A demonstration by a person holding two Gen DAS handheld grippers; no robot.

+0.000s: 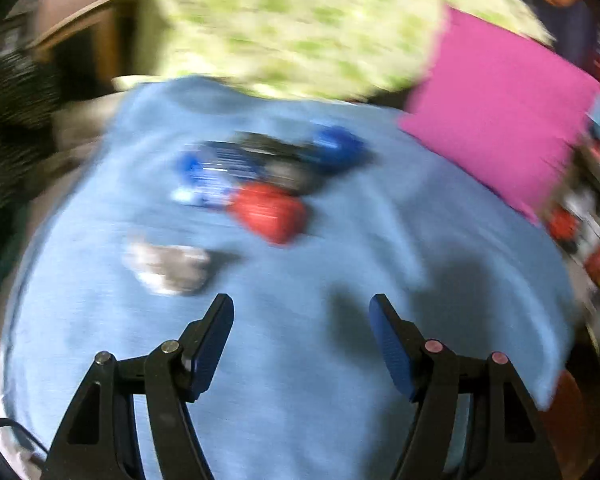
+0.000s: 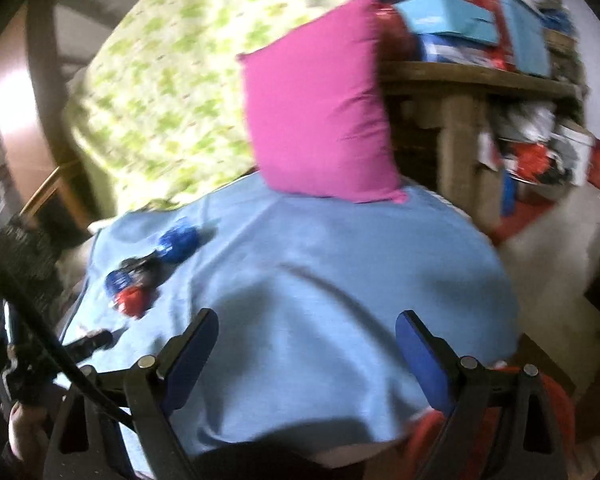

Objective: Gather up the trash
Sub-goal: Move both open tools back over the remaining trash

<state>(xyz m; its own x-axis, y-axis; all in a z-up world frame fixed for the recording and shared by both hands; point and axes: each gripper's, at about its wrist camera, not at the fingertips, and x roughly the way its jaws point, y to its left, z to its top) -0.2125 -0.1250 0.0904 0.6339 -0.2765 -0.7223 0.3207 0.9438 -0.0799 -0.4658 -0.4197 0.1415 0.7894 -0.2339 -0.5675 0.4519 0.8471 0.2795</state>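
Crumpled trash lies on a light blue cloth. In the blurred left wrist view I see a red wrapper, blue wrappers, a blue ball-like piece, a dark wrapper and a silver crumpled piece. My left gripper is open and empty, just short of the silver piece. In the right wrist view the same pile shows at the left: the red wrapper and blue piece. My right gripper is open and empty over bare cloth.
A pink pillow stands at the far edge of the cloth, also seen in the left wrist view. A green-patterned blanket lies behind. A cluttered wooden shelf is at the right. My left gripper's tip shows at the left.
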